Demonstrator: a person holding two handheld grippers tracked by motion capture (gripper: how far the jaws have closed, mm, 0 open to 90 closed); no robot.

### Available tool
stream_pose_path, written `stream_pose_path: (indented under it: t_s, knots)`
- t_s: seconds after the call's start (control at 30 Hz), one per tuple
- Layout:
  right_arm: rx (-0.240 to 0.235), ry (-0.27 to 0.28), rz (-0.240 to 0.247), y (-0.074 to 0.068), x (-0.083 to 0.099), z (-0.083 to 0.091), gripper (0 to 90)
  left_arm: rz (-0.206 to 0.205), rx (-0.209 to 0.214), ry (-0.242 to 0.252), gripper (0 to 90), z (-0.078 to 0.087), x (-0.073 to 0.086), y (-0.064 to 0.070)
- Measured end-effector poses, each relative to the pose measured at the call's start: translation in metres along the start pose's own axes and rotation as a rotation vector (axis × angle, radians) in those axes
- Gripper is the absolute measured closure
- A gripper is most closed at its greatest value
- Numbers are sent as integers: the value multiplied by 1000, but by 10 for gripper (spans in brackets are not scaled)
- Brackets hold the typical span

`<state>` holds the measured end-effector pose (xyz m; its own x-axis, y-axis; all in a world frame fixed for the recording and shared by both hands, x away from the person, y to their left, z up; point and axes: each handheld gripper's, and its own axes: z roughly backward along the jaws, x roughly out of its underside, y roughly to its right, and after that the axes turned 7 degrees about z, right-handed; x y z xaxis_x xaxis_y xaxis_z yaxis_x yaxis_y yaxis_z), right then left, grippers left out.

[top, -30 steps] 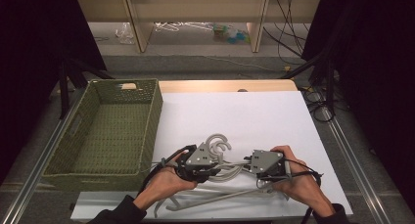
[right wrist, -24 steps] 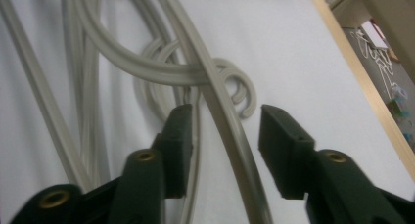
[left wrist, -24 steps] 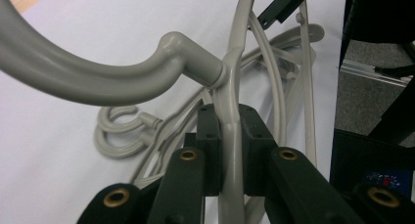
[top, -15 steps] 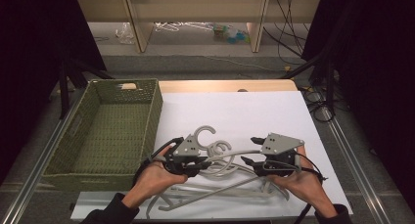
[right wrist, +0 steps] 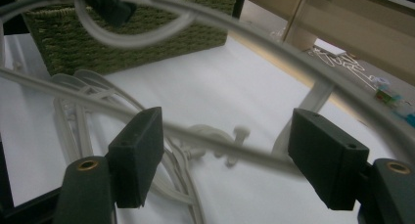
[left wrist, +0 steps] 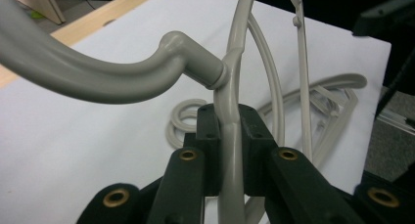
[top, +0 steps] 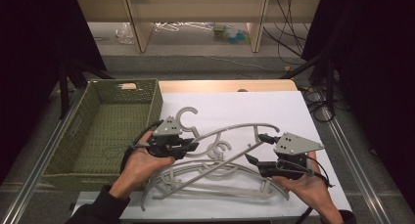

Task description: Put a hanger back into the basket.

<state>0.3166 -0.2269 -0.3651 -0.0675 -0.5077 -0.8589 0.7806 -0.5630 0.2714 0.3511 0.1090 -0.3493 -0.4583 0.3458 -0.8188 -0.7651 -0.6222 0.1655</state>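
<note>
- Hanger (top: 230, 134), lifted off the pile (top: 210, 180), is clamped near its hook by left gripper (top: 188, 146); a sorting step, probably.
- Right gripper (top: 254, 148) at 3 o'clock stands wide open around its bar.
- Next likely needs carrying toward basket (top: 68, 160) at 9 o'clock.

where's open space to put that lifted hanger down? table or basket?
Bare white sheet lies beyond the hanger pile, toward the wooden table edge. The green basket looks empty inside too. It is crowded near the person: hangers lie tangled between the left gripper, shut on the lifted hanger, and the open right gripper.
</note>
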Motion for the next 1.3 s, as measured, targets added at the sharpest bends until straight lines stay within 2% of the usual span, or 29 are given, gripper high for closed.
stream_pose_path:
  t_s: [0.17,0.2,0.3,0.33,0.37,0.4,0.43,0.53,0.7,0.93,0.97,1.0,1.1,1.13,1.2,1.23,1.27,1.3]
  knots:
    - [-29,-32,-23,-4,9,-3,287,29,-9,32,810,11,-9,-4]
    - [-49,-45,-35,-5,14,-6,281,29,-6,48,810,15,-13,-4]
    - [-52,-40,-55,-5,18,-8,279,37,0,70,809,22,-20,-4]
    - [-52,-53,-55,-6,21,-8,279,-33,-8,107,810,32,-31,-10]
    - [-52,-53,-55,-6,21,-8,279,-33,-8,107,810,32,-31,-10]
    - [-63,-62,-53,-8,24,-9,279,61,11,112,810,35,-32,-5]
    - [-61,-56,-50,-9,26,-10,279,66,5,120,811,41,-39,-5]
    - [-70,-74,-59,-10,29,-10,279,35,-13,126,809,48,-49,-6]
    - [-68,-73,-59,-11,32,-13,276,30,-33,124,811,61,-59,-12]
    - [-82,-94,-65,-11,35,-15,274,53,-109,107,810,77,-61,-37]
    - [-81,-93,-63,-11,35,-15,274,53,-109,107,811,77,-61,-37]
    - [-85,-99,-67,-11,35,-15,272,59,-136,113,811,84,-61,-47]
    - [-85,-99,-72,-11,35,-15,270,72,-168,121,810,93,-62,-58]
    - [-80,-98,-75,-11,36,-15,263,45,-194,134,810,100,-62,-67]
    - [-78,-97,-70,-10,36,-16,260,58,-209,131,811,104,-62,-71]
    - [-76,-99,-71,-10,36,-16,254,43,-230,121,811,109,-61,-78]
    - [-78,-103,-76,-11,37,-17,247,44,-247,132,810,114,-59,-87]
    - [-78,-105,-76,-11,38,-17,246,44,-247,132,810,114,-59,-87]
